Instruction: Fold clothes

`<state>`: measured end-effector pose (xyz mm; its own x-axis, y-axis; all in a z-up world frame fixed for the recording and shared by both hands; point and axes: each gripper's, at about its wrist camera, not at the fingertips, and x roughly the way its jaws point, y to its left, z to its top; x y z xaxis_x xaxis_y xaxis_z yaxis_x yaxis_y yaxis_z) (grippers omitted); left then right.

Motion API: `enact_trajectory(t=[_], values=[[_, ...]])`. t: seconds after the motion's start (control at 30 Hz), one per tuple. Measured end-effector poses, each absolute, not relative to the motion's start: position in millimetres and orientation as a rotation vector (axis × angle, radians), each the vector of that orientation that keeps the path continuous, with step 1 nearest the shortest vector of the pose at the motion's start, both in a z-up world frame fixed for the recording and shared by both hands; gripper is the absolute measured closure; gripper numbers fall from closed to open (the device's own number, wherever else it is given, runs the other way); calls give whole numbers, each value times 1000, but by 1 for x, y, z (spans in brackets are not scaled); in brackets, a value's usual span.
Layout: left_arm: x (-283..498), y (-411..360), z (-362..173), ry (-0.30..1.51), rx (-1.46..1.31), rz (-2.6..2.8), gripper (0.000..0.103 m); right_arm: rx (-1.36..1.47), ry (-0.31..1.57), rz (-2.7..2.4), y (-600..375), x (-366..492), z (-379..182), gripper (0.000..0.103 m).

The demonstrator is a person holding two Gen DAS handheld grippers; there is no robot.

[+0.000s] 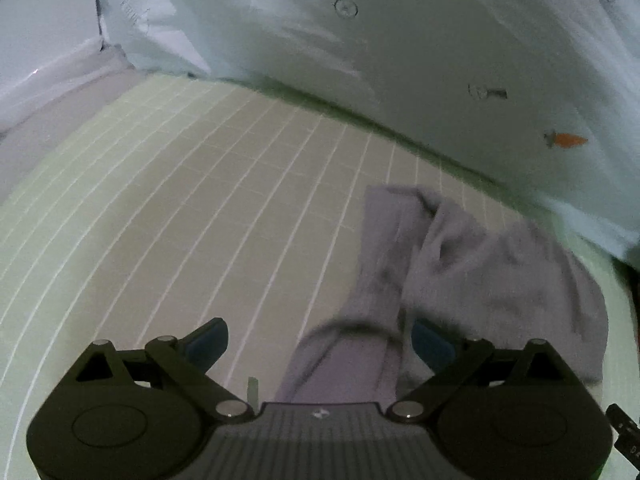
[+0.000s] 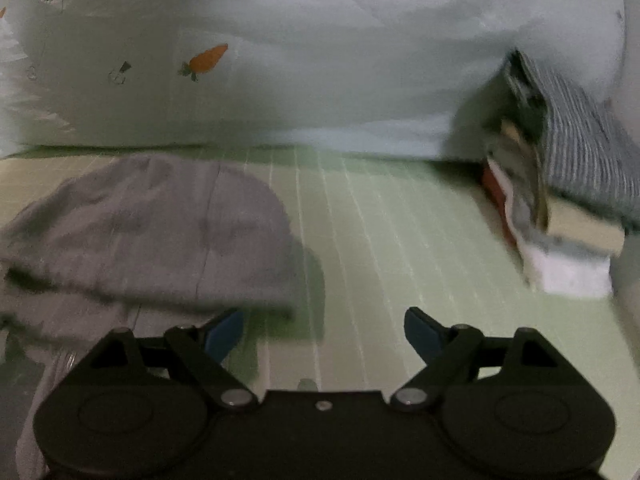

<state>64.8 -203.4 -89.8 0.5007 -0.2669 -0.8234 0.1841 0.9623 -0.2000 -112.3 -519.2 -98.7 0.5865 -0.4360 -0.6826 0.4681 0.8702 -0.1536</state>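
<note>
A grey garment [image 1: 460, 272] lies crumpled on the pale green gridded mat [image 1: 180, 200]. One strip of it runs back between the fingers of my left gripper [image 1: 320, 344], which is open just above it. In the right wrist view the same grey garment [image 2: 160, 232] lies partly folded at the left. My right gripper [image 2: 324, 336] is open and empty over bare mat [image 2: 380, 240], its left fingertip [image 2: 224, 336] near the garment's front edge.
A pale quilt printed with carrots [image 2: 280, 80] rises along the far side of the mat, also in the left wrist view [image 1: 440, 60]. A stack of folded clothes [image 2: 560, 208], a striped piece on top, stands at the right.
</note>
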Motion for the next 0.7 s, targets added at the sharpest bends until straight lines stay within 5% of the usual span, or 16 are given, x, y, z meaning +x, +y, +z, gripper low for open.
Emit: enact_trajectory(t=[0.7], values=[[-44, -154, -147, 1157, 102, -374, 10, 289, 1020, -464, -466, -233, -150, 13]])
